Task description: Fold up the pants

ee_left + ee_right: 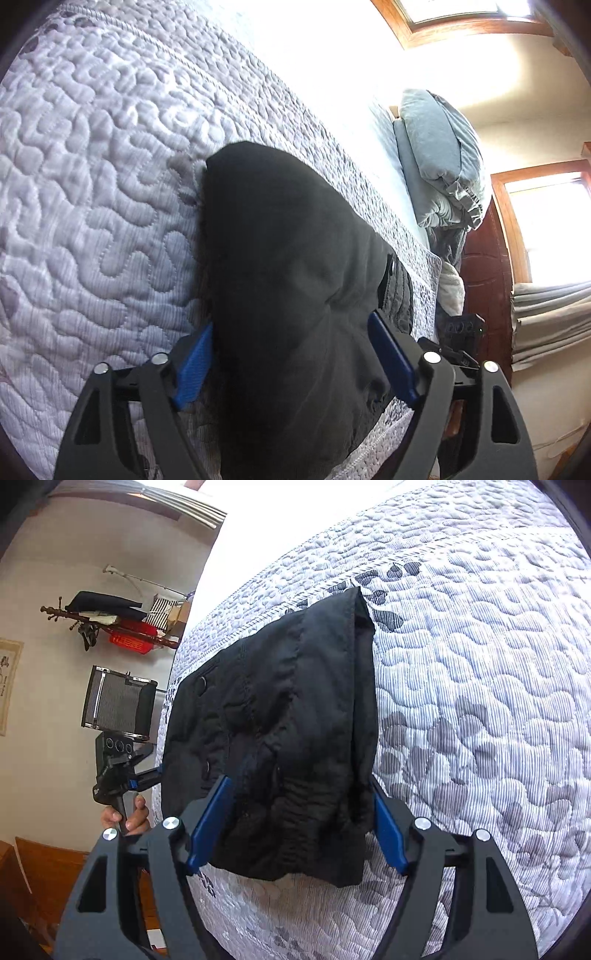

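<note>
Black pants (pixel 288 266) lie folded in a compact bundle on the quilted bed cover (pixel 92 166). My left gripper (pixel 291 350) is open, its blue fingers (pixel 192 365) standing on either side of the near end of the bundle. My right gripper (pixel 299 812) is open too, its blue fingers (pixel 208 823) straddling the other end of the pants (pixel 280 716), where the waistband and snaps show. The left gripper also shows in the right wrist view (pixel 147 771), held by a hand beside the bed's edge.
Grey pillows and bedding (pixel 439 162) are piled at the head of the bed. A wooden door (pixel 484 266) and windows are beyond. In the right wrist view a wall shelf with a red basket (pixel 129 637) and a heater (pixel 118 701) stand past the bed edge.
</note>
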